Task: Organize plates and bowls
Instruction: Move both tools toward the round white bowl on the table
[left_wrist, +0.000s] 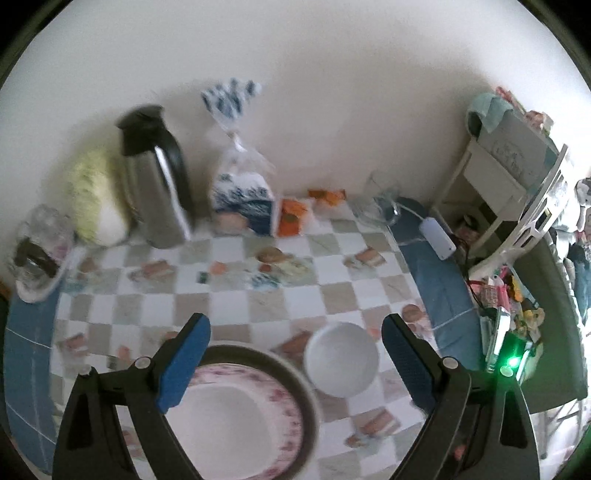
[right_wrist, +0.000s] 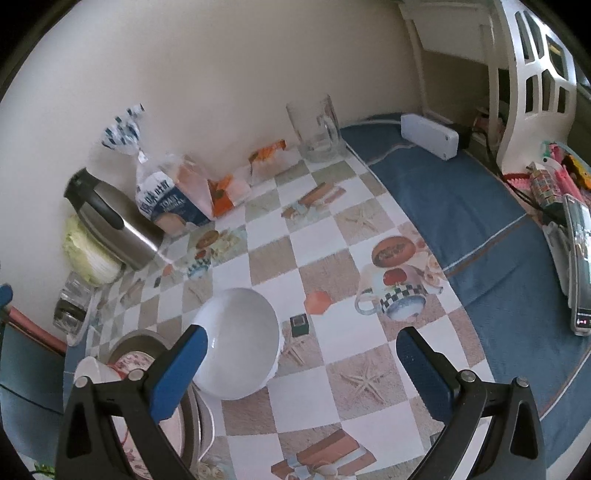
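Both tongs are spread wide and carrying nothing. Starting with the left wrist view: the left gripper (left_wrist: 295, 354) hangs over the checked tablecloth (left_wrist: 229, 295), blue pads far apart, one pad above the rim of the floral plate (left_wrist: 236, 417) and the other well clear on the far side of the white bowl (left_wrist: 341, 363). That plate sits inside a wider dark-rimmed plate (left_wrist: 291, 373), and the bowl stands just beside the stack, upright. Over to the right wrist view: the right gripper (right_wrist: 301, 363) is just as wide, its left pad crossing the near edge of the same white bowl, though whether it touches I can't tell. The plate stack peeks in at the lower left, with something white lying on it that I can't make out. My read on handling: glazed ceramic, stiff, slick and chippable, moderately heavy for a pinch. The bowl's rim looks the sensible hold, one pad inside and one outside the wall, squeezed gently. The plates offer only a thin edge, so a slip looks likely there.
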